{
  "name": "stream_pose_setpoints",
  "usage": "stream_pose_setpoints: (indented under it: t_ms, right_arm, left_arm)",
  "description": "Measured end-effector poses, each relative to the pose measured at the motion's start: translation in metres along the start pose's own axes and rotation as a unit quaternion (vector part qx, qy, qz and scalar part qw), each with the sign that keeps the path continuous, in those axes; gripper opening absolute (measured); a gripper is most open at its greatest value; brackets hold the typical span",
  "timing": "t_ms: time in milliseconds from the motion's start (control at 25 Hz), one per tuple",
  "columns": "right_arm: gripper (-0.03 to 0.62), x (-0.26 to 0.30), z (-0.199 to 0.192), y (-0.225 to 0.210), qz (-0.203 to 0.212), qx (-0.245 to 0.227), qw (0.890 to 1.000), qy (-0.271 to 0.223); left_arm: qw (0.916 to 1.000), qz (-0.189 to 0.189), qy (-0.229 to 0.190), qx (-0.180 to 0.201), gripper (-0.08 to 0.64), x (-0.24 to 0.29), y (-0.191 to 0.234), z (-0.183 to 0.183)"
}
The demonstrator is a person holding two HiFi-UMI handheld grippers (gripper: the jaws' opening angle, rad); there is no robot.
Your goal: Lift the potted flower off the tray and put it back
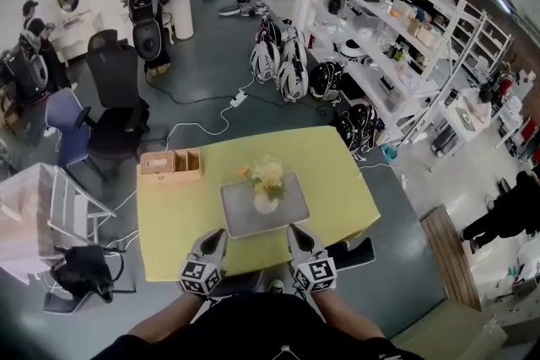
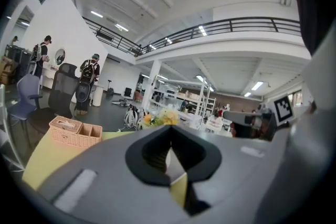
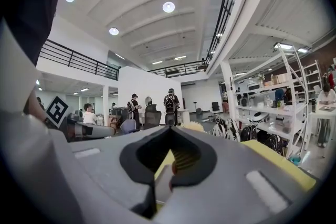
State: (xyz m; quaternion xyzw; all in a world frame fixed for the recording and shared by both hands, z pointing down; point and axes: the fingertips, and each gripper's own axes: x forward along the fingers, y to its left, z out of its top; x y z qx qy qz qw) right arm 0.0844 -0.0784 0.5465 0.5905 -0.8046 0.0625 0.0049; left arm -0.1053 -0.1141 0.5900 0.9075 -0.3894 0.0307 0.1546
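Observation:
The potted flower (image 1: 267, 180), yellow blooms in a small white pot, stands upright on the grey tray (image 1: 240, 219) in the middle of the yellow table (image 1: 169, 223). Both grippers hover at the table's near edge, just short of the tray. My left gripper (image 1: 213, 240) is by the tray's near left corner, its jaws shut and holding nothing. My right gripper (image 1: 297, 235) is by the near right corner, also shut and holding nothing. In the left gripper view the flower (image 2: 160, 118) peeks over the shut left gripper (image 2: 169, 127). In the right gripper view its blooms (image 3: 193, 125) show above the shut right gripper (image 3: 170, 128).
A wicker basket (image 1: 171, 164) with compartments sits at the table's far left corner. Office chairs (image 1: 114, 110) and a white rack (image 1: 51, 211) stand to the left. Shelving (image 1: 396, 38) runs along the right, and people stand at the back left.

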Motion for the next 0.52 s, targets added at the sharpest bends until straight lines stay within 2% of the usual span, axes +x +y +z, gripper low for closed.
stream_pose_setpoints:
  t_ms: [520]
  right_arm:
    - [0.002, 0.0056, -0.0038, 0.0102, -0.003, -0.011, 1.000, 0.003]
  left_arm:
    - [1.0000, -0.004, -0.009, -0.001, 0.006, -0.0079, 0.0079, 0.0034]
